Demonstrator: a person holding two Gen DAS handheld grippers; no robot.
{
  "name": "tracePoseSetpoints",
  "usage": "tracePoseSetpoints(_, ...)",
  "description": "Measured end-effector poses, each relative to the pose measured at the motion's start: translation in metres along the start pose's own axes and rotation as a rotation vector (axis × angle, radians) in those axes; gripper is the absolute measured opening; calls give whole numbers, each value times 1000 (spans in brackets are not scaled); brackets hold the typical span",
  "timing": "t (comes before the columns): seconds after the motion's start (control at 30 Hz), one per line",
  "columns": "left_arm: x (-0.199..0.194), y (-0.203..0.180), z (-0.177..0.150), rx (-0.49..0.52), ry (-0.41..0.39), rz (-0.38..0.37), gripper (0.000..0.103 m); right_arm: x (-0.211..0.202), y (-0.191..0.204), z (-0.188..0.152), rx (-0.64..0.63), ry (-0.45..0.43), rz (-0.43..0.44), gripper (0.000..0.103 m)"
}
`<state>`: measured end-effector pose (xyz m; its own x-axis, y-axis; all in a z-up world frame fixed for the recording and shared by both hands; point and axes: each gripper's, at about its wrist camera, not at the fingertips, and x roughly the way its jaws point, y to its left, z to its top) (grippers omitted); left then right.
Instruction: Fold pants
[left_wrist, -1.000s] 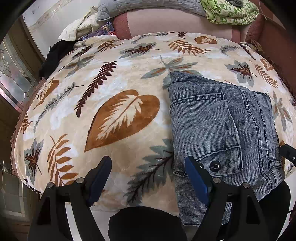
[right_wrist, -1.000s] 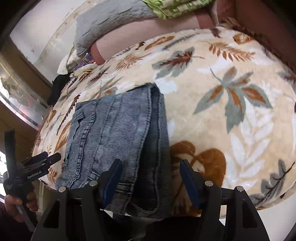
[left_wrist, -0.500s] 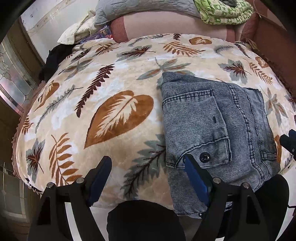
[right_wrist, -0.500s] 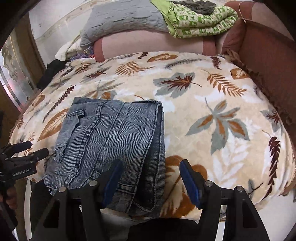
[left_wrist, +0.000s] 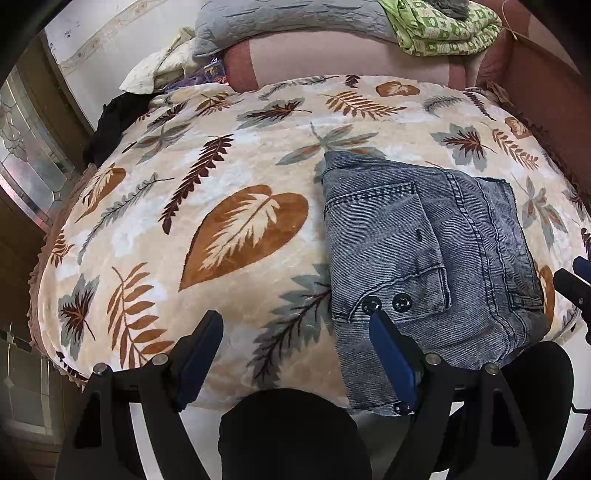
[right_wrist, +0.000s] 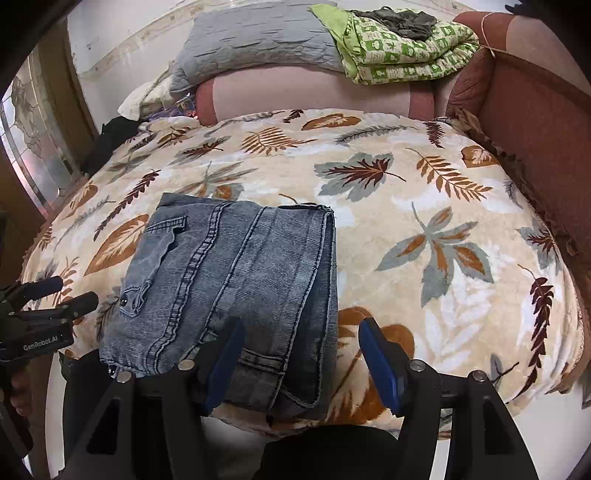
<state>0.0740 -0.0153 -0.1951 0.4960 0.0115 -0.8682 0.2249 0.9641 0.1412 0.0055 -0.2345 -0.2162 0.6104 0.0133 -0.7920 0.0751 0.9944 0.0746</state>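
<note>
You have a bed spread with a cream leaf-print blanket (right_wrist: 424, 206). The folded grey-blue pants (right_wrist: 236, 280) lie flat on it at its near edge, their lower end hanging slightly over that edge.

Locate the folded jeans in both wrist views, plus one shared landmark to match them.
Left wrist: the folded jeans lie right of centre on the leaf-print blanket, reaching its near edge behind the right blue pad.
Right wrist: the folded jeans lie left of centre, near edge behind the left blue pad.
Shared landmark: the green patterned quilt on the sofa back, top right in both.
</note>
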Motion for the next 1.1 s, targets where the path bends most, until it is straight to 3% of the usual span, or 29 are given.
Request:
tracePoseSetpoints(0.57,4,11,-3,-9,10,1,82,10,-5,-4,14,48,1,68)
tracePoseSetpoints(1.1,33,21,0,-26,67,12,82,32,-18,-7,52,100,5,69)
